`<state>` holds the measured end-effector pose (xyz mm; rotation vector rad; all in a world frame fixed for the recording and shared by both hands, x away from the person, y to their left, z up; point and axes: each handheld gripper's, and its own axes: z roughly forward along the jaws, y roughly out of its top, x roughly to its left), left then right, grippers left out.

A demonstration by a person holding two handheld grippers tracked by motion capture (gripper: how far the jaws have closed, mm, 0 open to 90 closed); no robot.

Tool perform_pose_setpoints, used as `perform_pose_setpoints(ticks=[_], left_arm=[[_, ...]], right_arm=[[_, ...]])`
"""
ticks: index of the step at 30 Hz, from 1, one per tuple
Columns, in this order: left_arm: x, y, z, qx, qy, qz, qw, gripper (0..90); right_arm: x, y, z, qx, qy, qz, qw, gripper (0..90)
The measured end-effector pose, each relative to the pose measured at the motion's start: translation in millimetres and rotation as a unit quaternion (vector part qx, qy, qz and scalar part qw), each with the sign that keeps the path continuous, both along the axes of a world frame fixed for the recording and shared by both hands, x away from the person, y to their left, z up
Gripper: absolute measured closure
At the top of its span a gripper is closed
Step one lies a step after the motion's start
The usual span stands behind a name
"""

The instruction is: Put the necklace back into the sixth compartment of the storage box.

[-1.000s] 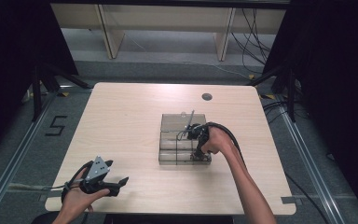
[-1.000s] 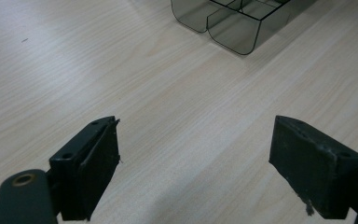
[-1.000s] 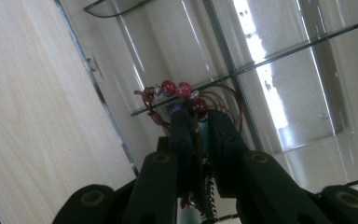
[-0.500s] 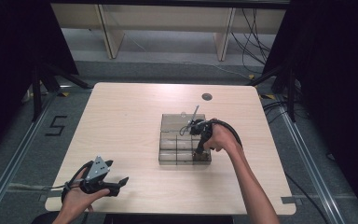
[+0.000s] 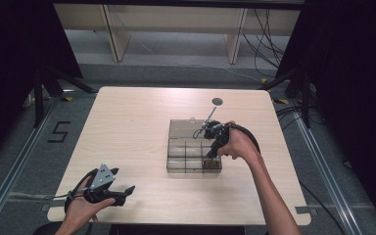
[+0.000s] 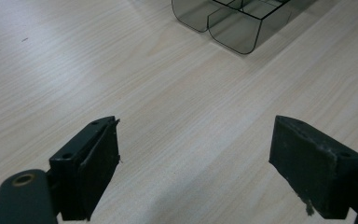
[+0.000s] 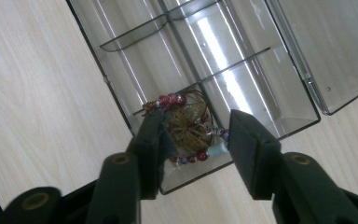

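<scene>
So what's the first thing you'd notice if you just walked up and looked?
Probably the beaded bracelet with red beads, lying in a corner compartment of the clear plastic box in the middle of the table. The right gripper hangs over it, jaws open on either side. The left gripper rests open near the table's front edge.

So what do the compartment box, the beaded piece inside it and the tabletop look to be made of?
The compartment box looks like smoky clear plastic: glossy glare, and the wood shows through its walls. The beaded piece seems to be red, pale and glassy beads around a brownish wire-like disc; whether glass or plastic is unclear. The tabletop looks like pale matte wood or wood-grain laminate.
</scene>
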<state>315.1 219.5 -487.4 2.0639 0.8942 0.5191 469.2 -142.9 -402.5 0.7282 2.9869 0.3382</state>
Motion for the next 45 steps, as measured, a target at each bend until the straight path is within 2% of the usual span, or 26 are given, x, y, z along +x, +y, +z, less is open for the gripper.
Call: perform_pose_setpoints(ticks=[5,6,9,10,12,16,18,23,29,37,41,42,45], left_arm=[[0.0,0.0,0.1,0.001,-0.001,0.001,1.0,15.1],[0.2,0.6,0.7,0.007,-0.004,-0.004,1.0,15.1],[0.3,0.4,0.2,0.004,-0.002,0.001,1.0,15.2],[0.0,-0.1,0.1,0.0,-0.001,0.001,1.0,15.2],[0.0,-0.2,0.1,0.002,-0.001,0.001,1.0,15.2],[0.2,0.2,0.6,0.007,-0.003,-0.002,1.0,15.1],[0.0,-0.1,0.0,0.0,-0.002,0.001,1.0,15.1],[0.2,0.3,0.6,0.005,-0.004,-0.003,1.0,15.2],[0.0,-0.2,0.1,0.0,-0.001,0.001,1.0,15.1],[0.0,-0.2,0.2,0.002,0.0,0.001,1.0,15.1],[0.1,-0.4,-0.1,0.003,0.0,0.003,1.0,15.2],[0.0,-0.3,0.1,0.003,0.0,0.001,1.0,15.1],[0.0,-0.4,0.1,0.002,0.0,0.002,1.0,15.2]], right_arm=[[-6.2,-6.0,3.9,0.011,-0.015,-0.015,0.9997,49.2],[-6.2,-6.0,3.9,0.011,-0.015,-0.015,0.9997,49.2],[-12.5,-12.1,4.7,0.018,-0.022,-0.035,0.999,44.2],[-13.2,-13.8,4.3,0.021,-0.025,-0.033,0.9989,43.3],[-15.9,-16.2,4.2,0.021,-0.026,-0.044,0.9984,42.5],[-18.4,-20.7,3.5,0.028,-0.029,-0.048,0.998,42.0],[-20.5,-22.4,4.2,0.03,-0.029,-0.054,0.9977,41.7],[-25.0,-27.3,5.8,0.033,-0.037,-0.054,0.9973,41.1],[-31.3,-34.9,4.6,0.042,-0.038,-0.061,0.9965,39.0],[-40.0,-46.4,2.8,0.046,-0.055,-0.075,0.9947,34.0],[-45.1,-49.9,0.4,0.064,-0.05,-0.086,0.993,31.4],[-46.4,-50.8,0.3,0.06,-0.053,-0.096,0.9921,30.4],[-46.9,-53.3,-1.3,0.062,-0.061,-0.09,0.9922,29.1]])
